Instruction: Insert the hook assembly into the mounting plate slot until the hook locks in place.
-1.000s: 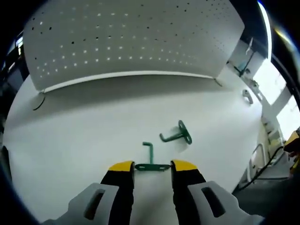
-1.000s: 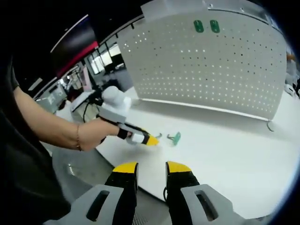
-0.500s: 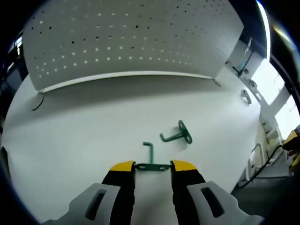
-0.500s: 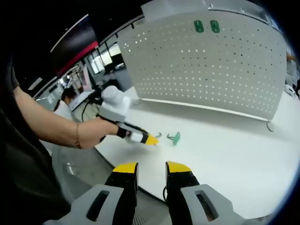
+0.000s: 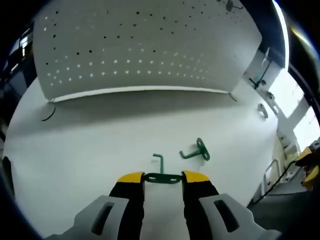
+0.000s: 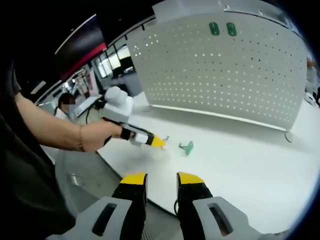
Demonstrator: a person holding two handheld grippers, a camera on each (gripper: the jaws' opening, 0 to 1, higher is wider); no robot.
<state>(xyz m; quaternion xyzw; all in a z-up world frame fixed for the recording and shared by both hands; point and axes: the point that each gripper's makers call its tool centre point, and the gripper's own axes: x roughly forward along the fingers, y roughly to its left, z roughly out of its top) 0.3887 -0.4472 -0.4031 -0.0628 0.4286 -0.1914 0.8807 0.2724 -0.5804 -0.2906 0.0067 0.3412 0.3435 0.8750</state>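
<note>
White table (image 5: 75,145) | left tool (image 5: 162,178) pinching green hook (image 5: 161,172) | right tool (image 6: 161,179) spread, well apart

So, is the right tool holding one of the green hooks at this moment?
No, the right tool is empty; the left tool grips a green hook.

left gripper view low over table (image 5: 75,145), facing pegboard (image 5: 140,45), right gripper view farther back, sharing both
</note>
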